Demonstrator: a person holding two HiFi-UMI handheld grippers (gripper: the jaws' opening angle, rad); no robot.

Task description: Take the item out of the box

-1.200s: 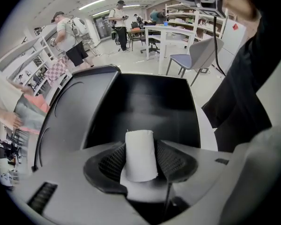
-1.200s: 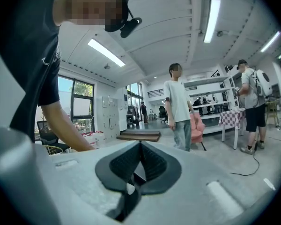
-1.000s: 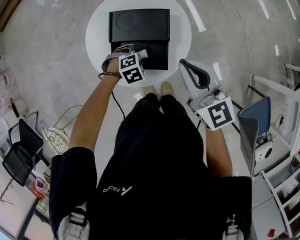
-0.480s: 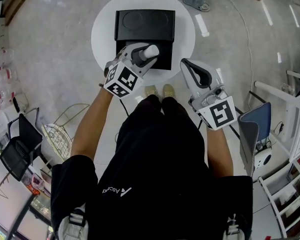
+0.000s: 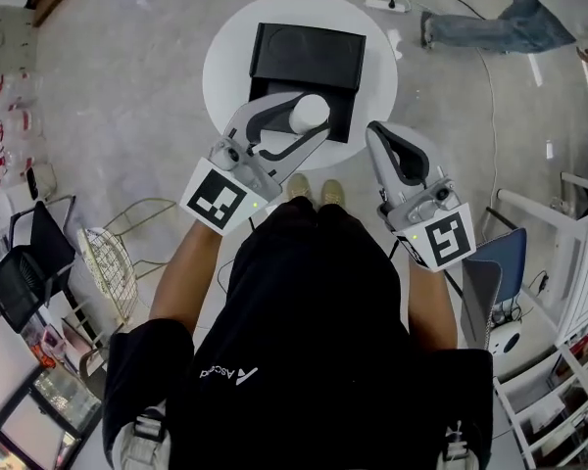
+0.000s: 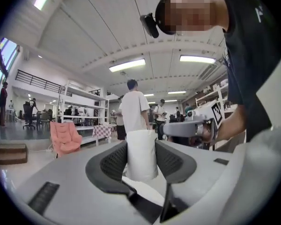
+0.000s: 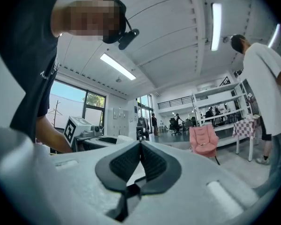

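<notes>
A white cylindrical item (image 5: 309, 114) (image 6: 141, 153) is clamped between the dark pads of my left gripper (image 5: 296, 125) (image 6: 141, 159), lifted well above the black box (image 5: 307, 59). The box lies open on the round white table (image 5: 225, 67), its lid folded back. In the left gripper view the item stands upright between the jaws, tilted up toward the room. My right gripper (image 5: 387, 137) (image 7: 139, 150) hovers at the table's right edge, raised, jaws pressed together with nothing in them.
Two shoes (image 5: 314, 190) show at the table's near edge. A wire basket (image 5: 108, 262) and a black chair (image 5: 20, 277) stand at the left, a blue chair (image 5: 490, 282) at the right. Someone's legs (image 5: 490, 23) lie at the top right. People (image 6: 133, 109) stand in the hall.
My left gripper has risen out of the box with the white item and come toward me, tipping upward. The right gripper stayed near the table's right edge.
</notes>
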